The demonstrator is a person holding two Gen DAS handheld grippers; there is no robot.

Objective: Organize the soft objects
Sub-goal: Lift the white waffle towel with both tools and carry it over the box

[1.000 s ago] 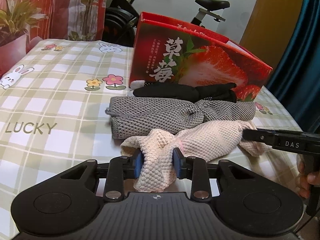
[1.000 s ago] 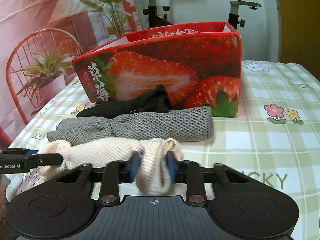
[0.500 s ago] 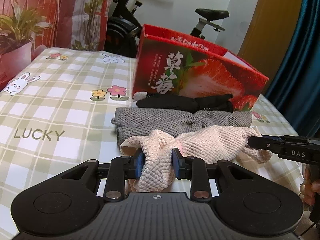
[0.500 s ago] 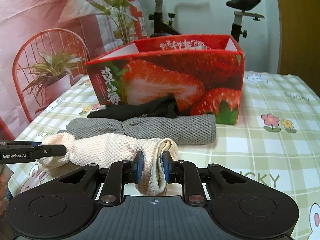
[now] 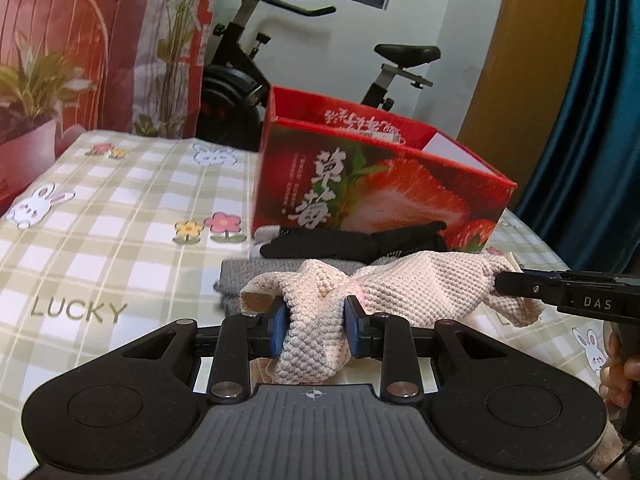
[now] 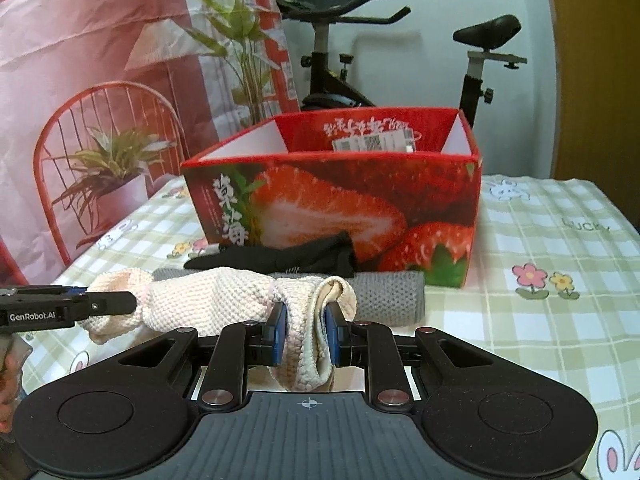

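Cream knit cloth [image 5: 404,284] is pinched at both ends: one end bunched betw. the jaws of the left gripper [image 5: 314,330], the other end clamped betw. the jaws of the right gripper [image 6: 306,332], both pairs pressed onto fabric, not onto each other. The cloth is held clear of the table [image 5: 100,248], its long axis slung crosswise from one gripper to the other, sagging a little mid-span. Straight ahead of both sets of jaws the strawberry box [image 6: 336,200] stands w/ its top open; only a paper label is seen on its inner back wall, the floor is hidden, so contents can't be told. Betw. jaws and box, a grey knit cloth [image 6: 384,292] lies flat, and a black cloth [image 6: 280,260] lies just beyond it, against the box's near wall. Judged next: cloth to be carried forward and up over that near wall, both grippers abt equally near.
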